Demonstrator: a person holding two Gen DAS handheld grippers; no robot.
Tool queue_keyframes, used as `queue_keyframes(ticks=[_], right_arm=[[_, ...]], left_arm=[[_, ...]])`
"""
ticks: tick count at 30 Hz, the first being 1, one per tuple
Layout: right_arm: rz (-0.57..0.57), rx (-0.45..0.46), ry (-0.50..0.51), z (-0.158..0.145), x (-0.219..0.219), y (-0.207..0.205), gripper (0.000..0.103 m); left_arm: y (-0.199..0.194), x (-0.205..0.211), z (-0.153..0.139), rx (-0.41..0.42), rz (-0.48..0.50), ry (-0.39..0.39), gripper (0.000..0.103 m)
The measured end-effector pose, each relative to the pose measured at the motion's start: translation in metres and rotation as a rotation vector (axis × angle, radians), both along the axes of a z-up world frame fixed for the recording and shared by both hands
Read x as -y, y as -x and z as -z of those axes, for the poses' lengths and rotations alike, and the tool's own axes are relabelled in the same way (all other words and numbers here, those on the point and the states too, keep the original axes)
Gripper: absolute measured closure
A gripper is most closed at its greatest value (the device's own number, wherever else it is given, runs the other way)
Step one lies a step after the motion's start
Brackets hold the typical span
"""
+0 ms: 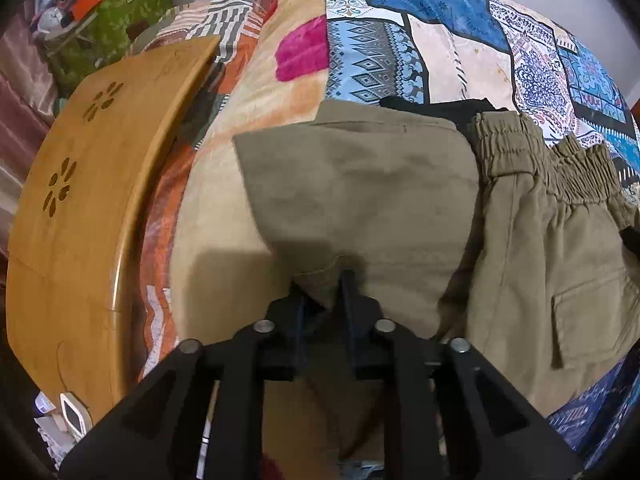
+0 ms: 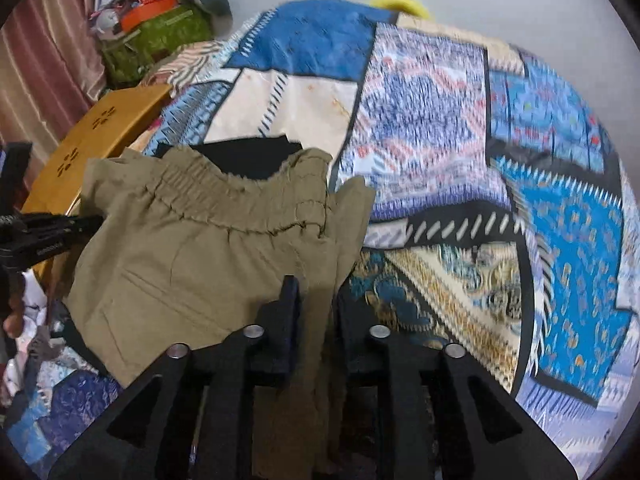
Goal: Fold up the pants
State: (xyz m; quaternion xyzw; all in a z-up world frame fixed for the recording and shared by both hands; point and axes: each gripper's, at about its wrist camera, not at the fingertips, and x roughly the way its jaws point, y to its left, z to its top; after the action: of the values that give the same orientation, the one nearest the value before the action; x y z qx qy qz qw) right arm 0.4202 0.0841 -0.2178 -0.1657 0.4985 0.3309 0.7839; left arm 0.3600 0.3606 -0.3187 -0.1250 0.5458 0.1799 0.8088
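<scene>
Khaki pants [image 2: 208, 264] apparently hide dark cloth [image 2: 248, 158].

Lighting is soft, even indoor light. A shadow falls on the blanket [image 1: 224, 264]. Fisheye distortion bends the edges, corners vignette black. Right view's bedspread [image 2: 440, 140] appears motion-blurred.

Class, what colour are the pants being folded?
Plain khaki-olive pants, clearest in the right wrist view.

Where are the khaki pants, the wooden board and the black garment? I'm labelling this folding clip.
khaki pants [image 1: 360, 200]: left wrist view, on the folded-over leg panel.
wooden board [image 1: 80, 208]: left wrist view, on its flat top near the flower cutouts.
black garment [image 2: 248, 156]: right wrist view, the part showing above the waistband.
</scene>
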Motion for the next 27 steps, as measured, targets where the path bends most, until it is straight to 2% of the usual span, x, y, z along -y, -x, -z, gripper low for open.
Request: queue_keyframes(ticks=[5, 7, 8, 11, 14, 18, 20, 24, 27], right_arm=[[-0.006, 0.047, -0.003, -0.026, 0.014, 0.018, 0.077], [-0.007, 0.066, -0.031, -0.038, 0.019, 0.024, 0.069], [-0.008, 0.083, -0.056, -0.047, 0.023, 0.03, 0.068], [-0.012, 0.138, -0.134, -0.082, 0.033, 0.052, 0.068], [-0.027, 0.213, -0.214, -0.121, 0.043, 0.081, 0.068], [-0.053, 0.326, -0.339, -0.182, 0.062, 0.138, 0.068], [-0.066, 0.384, -0.413, -0.211, 0.075, 0.17, 0.068], [-0.075, 0.499, -0.49, -0.245, 0.091, 0.223, 0.066], [-0.078, 0.559, -0.557, -0.265, 0.108, 0.265, 0.065]], left_arm=[[0.023, 0.007, -0.021, 0.004, -0.006, -0.056, 0.079], [0.034, 0.012, -0.04, 0.035, -0.002, -0.055, 0.079], [0.038, 0.013, -0.049, 0.052, 0.004, -0.05, 0.079], [0.062, 0.034, -0.093, 0.135, 0.046, -0.072, 0.076], [0.09, 0.063, -0.146, 0.234, 0.092, -0.143, 0.073], [0.14, 0.108, -0.219, 0.39, 0.143, -0.187, 0.072], [0.164, 0.129, -0.248, 0.451, 0.158, -0.21, 0.071], [0.217, 0.163, -0.296, 0.586, 0.166, -0.259, 0.071], [0.256, 0.182, -0.322, 0.685, 0.168, -0.277, 0.069]])
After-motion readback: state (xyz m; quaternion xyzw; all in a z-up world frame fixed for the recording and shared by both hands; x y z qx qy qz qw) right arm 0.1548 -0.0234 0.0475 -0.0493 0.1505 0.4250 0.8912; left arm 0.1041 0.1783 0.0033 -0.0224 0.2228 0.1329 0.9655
